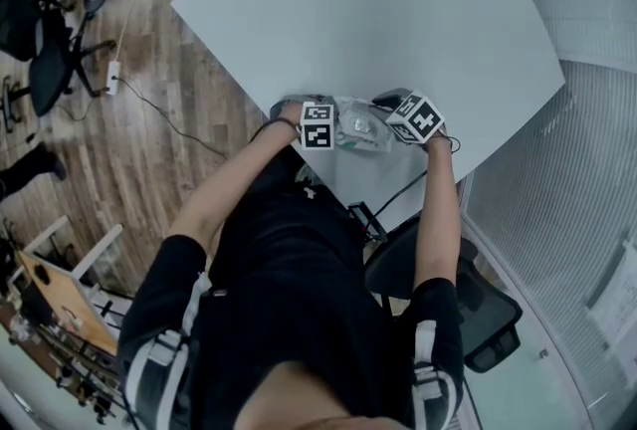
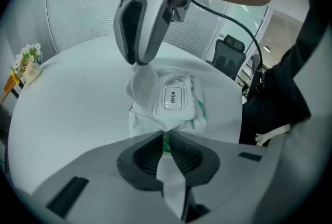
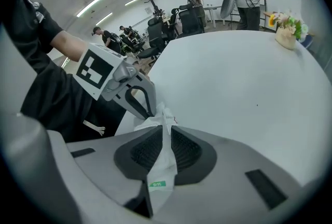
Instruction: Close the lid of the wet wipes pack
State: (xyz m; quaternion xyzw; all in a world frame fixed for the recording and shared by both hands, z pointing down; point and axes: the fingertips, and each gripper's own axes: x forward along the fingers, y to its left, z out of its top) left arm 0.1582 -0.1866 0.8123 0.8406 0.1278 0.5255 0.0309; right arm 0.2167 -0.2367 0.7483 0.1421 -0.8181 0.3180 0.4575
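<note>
Head view, counter: a white rounded counter (image 1: 398, 10) is seen from above, and the work is placed at its near edge, close to the body, where both arms reach easily.
Head view, pack: the wet wipes pack (image 1: 360, 126) is held between the 2 grippers.
Head view, grippers: the left gripper (image 1: 330, 127) and the right gripper (image 1: 398, 119) are set at opposite ends, so the soft pack is steadied from both sides.
Left gripper view, fingers: the left fingers (image 2: 142, 158) are closed on the near sealed end of the film, and a thin flap is pinched between them.
Left gripper view, lid: the lid (image 2: 174, 98), marked "OPEN", is turned upward and appears laid flat on its frame. Whether it is snapped shut cannot be told.
Left gripper view, far end: the far end is lifted off the counter by the right gripper, while the middle appears to rest on it.
Right gripper view, fingers: the right fingers (image 3: 145, 153) are closed on the opposite film end, and a flap with a green tag is gripped.
Right gripper view, lid: it is hidden behind bunched film.
Right gripper view, background: flowers (image 3: 288, 28) are seen far across the counter.
Judgement: with both ends gripped, nothing is free to press the lid, so 1 gripper probably has to be released first.
</note>
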